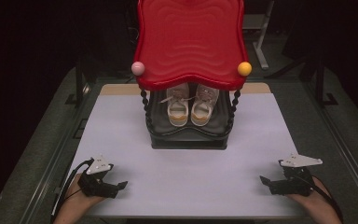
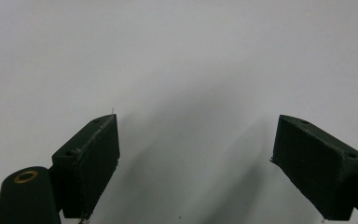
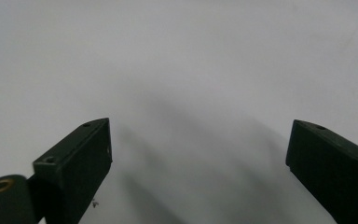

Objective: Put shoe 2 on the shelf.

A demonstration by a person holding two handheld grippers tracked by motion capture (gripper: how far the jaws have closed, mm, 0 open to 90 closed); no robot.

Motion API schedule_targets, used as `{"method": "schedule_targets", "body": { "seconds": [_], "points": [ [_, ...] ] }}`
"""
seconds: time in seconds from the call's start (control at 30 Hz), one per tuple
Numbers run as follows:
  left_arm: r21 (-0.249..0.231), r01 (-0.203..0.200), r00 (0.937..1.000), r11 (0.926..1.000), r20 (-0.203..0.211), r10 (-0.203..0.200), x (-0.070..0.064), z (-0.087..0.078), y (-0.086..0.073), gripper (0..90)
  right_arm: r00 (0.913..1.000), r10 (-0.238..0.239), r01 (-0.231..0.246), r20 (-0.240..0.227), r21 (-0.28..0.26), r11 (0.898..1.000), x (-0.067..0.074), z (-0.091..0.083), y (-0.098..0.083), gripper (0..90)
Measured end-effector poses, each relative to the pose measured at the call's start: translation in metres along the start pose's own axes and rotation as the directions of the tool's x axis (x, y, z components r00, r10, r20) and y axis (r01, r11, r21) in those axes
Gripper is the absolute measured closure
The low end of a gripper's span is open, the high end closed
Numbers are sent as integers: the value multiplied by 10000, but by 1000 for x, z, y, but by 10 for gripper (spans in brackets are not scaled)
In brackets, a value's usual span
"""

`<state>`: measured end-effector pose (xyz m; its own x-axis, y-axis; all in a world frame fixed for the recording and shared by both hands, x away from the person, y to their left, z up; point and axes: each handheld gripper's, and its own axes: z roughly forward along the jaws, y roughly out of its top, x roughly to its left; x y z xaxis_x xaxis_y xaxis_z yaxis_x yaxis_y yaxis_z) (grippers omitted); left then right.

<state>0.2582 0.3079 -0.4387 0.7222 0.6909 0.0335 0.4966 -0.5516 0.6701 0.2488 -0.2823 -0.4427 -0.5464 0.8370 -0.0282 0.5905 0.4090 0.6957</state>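
A pair of white sneakers with tan toes stands side by side on the black lower shelf of a small rack, under its red wavy top. My left gripper rests near the table's front left, held by a hand, jaws pointing right. My right gripper rests at the front right, jaws pointing left. Both are far from the rack. In the left gripper view my left gripper stands open over bare white tabletop. In the right gripper view my right gripper is open the same way, nothing between its jaws.
The white tabletop stretches between the grippers and the rack. A pink ball and a yellow ball cap the rack's front corners, on beaded black posts. Dark floor and metal stands surround the table.
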Motion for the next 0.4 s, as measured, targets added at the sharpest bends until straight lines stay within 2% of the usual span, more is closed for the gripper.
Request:
{"method": "schedule_targets", "body": {
  "seconds": [0.03,0.1,0.2,0.27,0.4],
  "points": [
    [0,0,10000,10000,0,0,0,0,0,139,10000,0,0,0,0,10000,0,0,0,54],
    [56,-93,10000,9999,35,92,-1,5,-3,133,10000,-95,95,9,410,9991,-3,6,-8,18],
    [-179,25,9997,9998,237,-21,2,6,-6,132,9998,156,-153,-139,233,9996,-5,6,-11,17],
    [-618,-32,9993,9981,366,55,4,6,-12,130,9992,282,-278,-300,121,9995,-7,8,-14,12],
    [-646,-43,9994,9979,344,66,3,7,-12,129,9992,271,-268,-302,105,9996,-8,8,-14,11]
  ]
}}
